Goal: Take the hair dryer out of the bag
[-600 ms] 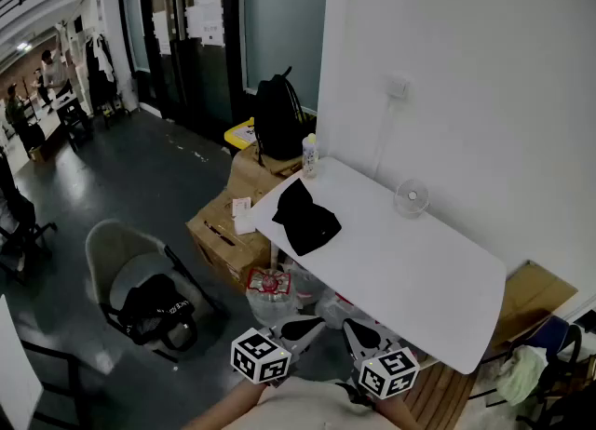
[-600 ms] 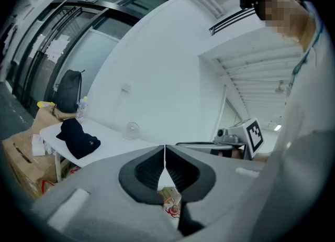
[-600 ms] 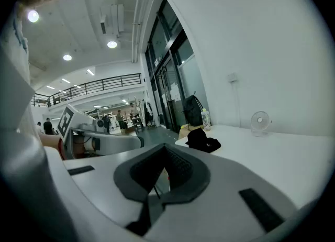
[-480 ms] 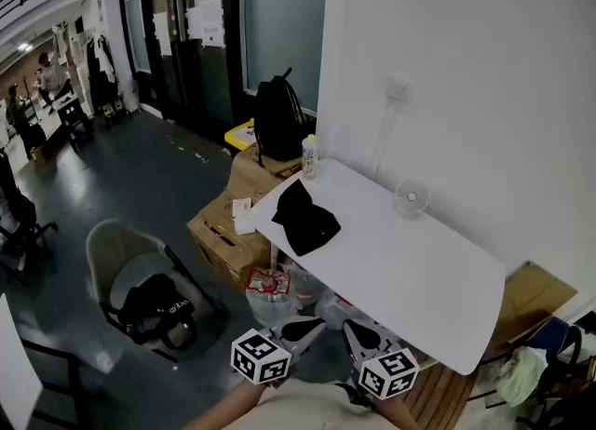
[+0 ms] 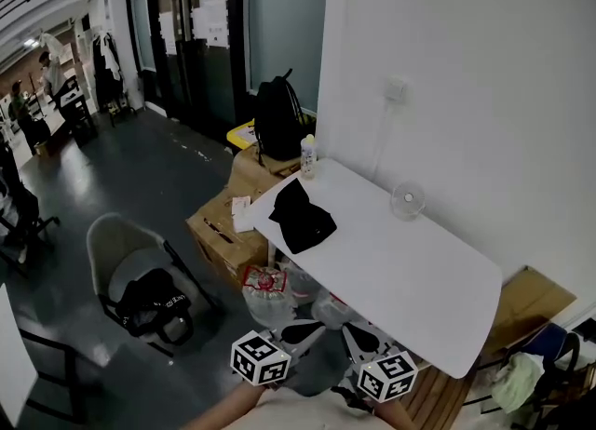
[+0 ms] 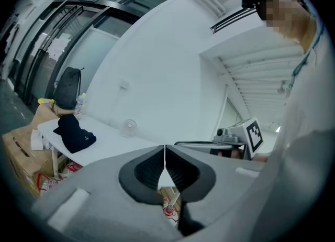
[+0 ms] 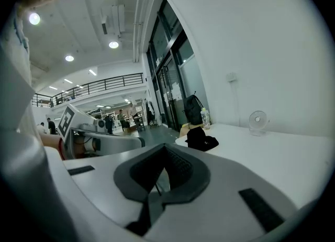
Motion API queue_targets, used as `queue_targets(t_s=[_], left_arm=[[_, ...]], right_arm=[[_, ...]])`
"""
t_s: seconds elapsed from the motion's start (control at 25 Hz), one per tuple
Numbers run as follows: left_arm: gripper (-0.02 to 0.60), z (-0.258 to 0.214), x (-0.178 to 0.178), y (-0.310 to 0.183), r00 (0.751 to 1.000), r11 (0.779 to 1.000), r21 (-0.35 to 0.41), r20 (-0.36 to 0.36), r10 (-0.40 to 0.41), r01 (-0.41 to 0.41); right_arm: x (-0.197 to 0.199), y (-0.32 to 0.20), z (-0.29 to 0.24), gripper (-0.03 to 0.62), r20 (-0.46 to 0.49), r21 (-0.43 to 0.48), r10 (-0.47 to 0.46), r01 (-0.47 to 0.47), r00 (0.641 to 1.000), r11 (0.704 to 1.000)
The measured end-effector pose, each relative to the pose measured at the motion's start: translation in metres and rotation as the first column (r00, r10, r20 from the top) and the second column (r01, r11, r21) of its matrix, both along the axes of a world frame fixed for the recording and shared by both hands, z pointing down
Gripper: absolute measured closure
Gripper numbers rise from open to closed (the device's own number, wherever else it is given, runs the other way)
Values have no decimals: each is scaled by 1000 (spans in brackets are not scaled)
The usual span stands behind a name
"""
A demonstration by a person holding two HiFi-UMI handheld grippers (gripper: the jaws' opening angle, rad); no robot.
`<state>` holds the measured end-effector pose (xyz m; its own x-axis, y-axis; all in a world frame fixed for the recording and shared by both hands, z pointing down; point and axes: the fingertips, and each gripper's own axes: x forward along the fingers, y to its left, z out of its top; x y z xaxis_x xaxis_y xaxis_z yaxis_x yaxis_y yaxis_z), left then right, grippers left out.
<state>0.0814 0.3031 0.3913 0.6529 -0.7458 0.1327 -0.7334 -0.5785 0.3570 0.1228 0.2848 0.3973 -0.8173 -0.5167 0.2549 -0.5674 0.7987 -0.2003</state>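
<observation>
A black soft bag [image 5: 300, 217] lies on the far left end of the white table [image 5: 410, 279]; it also shows as the bag [image 6: 75, 133] in the left gripper view and the bag [image 7: 201, 138] in the right gripper view. No hair dryer is visible. My left gripper [image 5: 303, 330] and right gripper [image 5: 358, 335] hang side by side near the table's front edge, well short of the bag. In their own views the left gripper [image 6: 165, 154] and right gripper [image 7: 166, 151] have jaws pressed together with nothing between them.
A small round fan [image 5: 407, 200] stands on the table by the wall, and a bottle [image 5: 307, 155] at its far corner. Behind are cardboard boxes [image 5: 228, 223] with a black backpack [image 5: 279, 121]. A chair [image 5: 130, 265] carrying a dark bag stands at the left. Plastic bags [image 5: 270, 288] lie under the table.
The head view has shifted slightly. Both grippers keep their place and stay shut.
</observation>
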Motion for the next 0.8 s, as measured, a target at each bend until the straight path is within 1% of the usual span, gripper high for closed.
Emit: queue_targets(t_s=[0.12,0.32,0.44,0.64,0.8], left_arm=[[569,1,13,3,1000,1000,-2,-4,4,-4],[569,7,29,7,1000,1000,-8,-8,3,-3],[569,12,33,5,1000,1000,-25,-9,-2,2],[569,13,23,-17,1000,1000,-24,-20,-19,18],[569,13,10,-50,1000,1000,-9,-28,-3,3]], right_arm=[[11,3,2,580,5,-10,-5,6,1000,1000],[25,1,5,579,94,-55,7,-2,996,998],[30,-6,6,579,105,-52,16,-11,994,999],[24,-29,6,576,110,-54,21,-15,994,998],[13,-59,7,576,108,-45,36,-31,994,999]])
